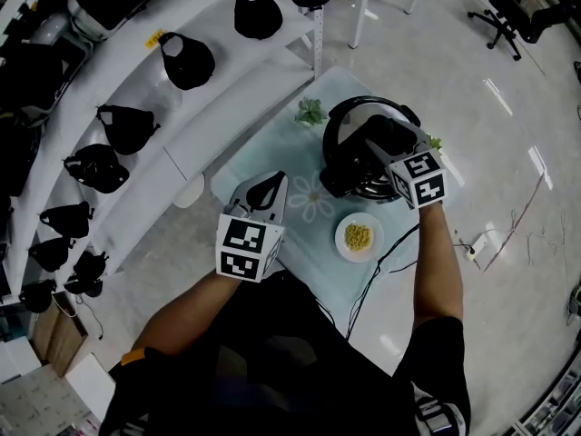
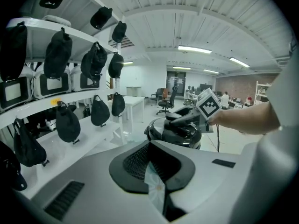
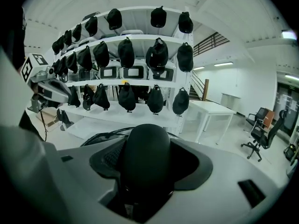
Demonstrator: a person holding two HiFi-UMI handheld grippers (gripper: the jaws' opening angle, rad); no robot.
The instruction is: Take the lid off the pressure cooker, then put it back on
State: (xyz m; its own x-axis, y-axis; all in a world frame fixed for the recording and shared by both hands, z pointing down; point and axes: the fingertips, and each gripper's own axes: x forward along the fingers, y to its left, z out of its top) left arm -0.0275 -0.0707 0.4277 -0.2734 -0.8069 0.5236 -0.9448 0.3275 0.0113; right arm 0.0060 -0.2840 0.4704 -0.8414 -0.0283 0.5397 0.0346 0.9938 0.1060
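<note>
— Where is the lid (image 1: 363, 114)?
— On the pressure cooker (image 1: 334, 182), its handle (image 3: 142, 157) pinched between the right gripper's (image 1: 374, 145) jaws. The left gripper (image 1: 266, 187), jaws pressed together and empty, hovers short of it.
— Next?
— Probably a twist, then a lift.

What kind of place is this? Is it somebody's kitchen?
Probably not a home kitchen. It looks like a lab or workroom: white shelves hold rows of black caps, an office chair stands nearby, and the pressure cooker sits on a small table.
</note>
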